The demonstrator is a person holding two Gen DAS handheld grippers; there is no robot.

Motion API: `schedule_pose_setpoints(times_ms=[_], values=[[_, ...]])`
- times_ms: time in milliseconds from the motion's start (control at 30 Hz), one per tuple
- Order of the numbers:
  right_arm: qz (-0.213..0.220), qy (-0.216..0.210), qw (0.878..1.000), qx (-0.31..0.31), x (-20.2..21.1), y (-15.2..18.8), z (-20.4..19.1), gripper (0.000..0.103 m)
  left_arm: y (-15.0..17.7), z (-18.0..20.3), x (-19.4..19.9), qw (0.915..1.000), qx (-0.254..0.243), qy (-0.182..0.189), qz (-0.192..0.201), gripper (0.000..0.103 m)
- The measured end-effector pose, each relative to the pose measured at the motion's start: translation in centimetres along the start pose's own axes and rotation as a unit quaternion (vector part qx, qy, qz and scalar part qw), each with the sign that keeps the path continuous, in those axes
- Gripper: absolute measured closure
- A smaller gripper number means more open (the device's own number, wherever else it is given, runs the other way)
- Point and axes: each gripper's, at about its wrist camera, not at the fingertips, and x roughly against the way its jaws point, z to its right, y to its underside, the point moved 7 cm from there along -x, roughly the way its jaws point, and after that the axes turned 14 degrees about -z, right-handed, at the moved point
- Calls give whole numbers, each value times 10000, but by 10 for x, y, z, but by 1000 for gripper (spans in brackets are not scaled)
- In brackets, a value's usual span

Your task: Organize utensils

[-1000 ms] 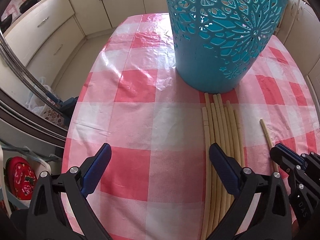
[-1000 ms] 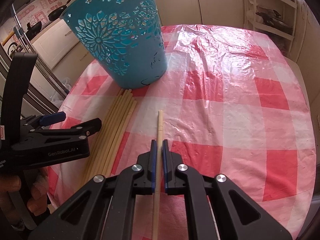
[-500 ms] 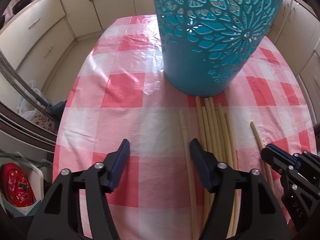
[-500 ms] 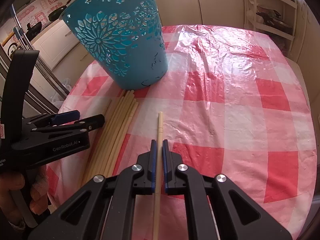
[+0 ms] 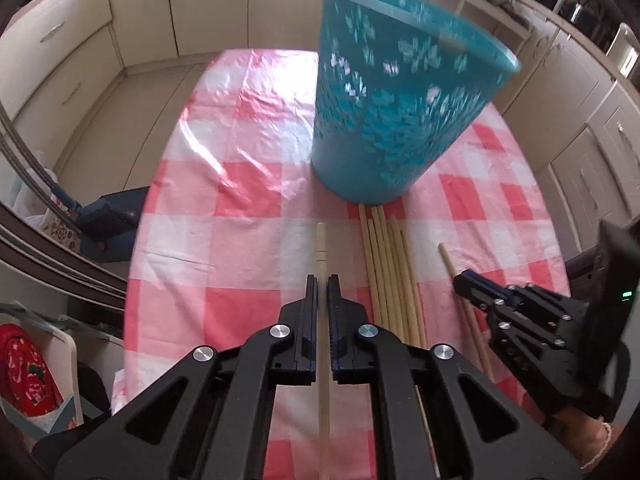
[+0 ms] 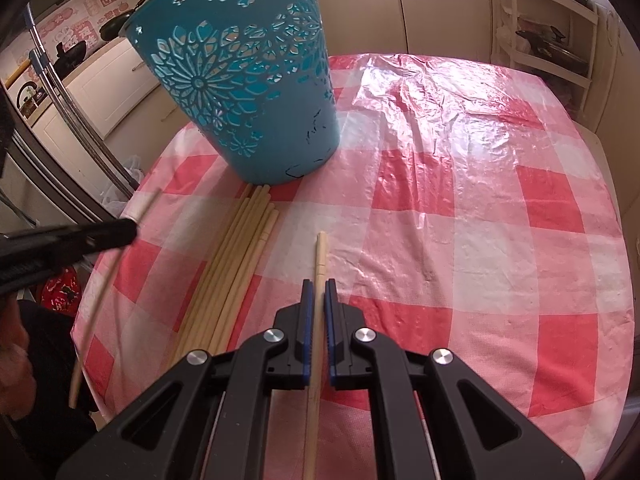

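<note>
Right now each of my hands has a single chopstick pinched: my left gripper [image 5: 322, 286] is clamped on one chopstick [image 5: 321, 248] whose tip pokes forward past the fingers, and my right gripper [image 6: 316, 292] is clamped on another chopstick [image 6: 319, 252] in the same way. Seen from the right wrist, the left-hand stick looks lifted off the cloth and blurred, while the one in my right lies low, close to the checked tablecloth [image 6: 460, 220]; I cannot tell if it touches. Just beyond my fingers, between the two grippers, the remaining chopsticks [image 5: 390, 272] lie bundled side by side on the table, their far ends reaching up to the foot of the teal basket [image 5: 384, 120], which stands upright and is where I judge the sticks belong. Past that are cream kitchen cabinets [image 5: 80, 52] and, off to the right, a shelf unit [image 6: 548, 36]. What worries me is the grip: each stick is held well back along its length, so a quick swing towards the basket could let it pivot or slip out between the pads. A long tip could also catch the basket's rim or one of its cut-out flowers and tip the light basket, and my two grippers are near enough to knock each other. As for writing, red and pink wall decorations [image 6: 100, 4] carry Chinese characters, too small for me to read.
</note>
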Motion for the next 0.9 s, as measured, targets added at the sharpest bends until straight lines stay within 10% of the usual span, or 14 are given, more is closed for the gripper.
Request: schedule_pose_setpoints(times_ms=[367, 667, 900], values=[[3, -87, 9999, -96, 1, 1, 2, 97, -90, 37, 179, 9730, -297, 361, 2260, 98], [-8, -194, 9997, -111, 1, 1, 3, 97, -188, 65, 168, 9386, 205, 161, 3441, 98], [-57, -253, 9996, -83, 1, 0, 3, 97, -195, 59, 96, 9508, 251, -310, 3074, 98]])
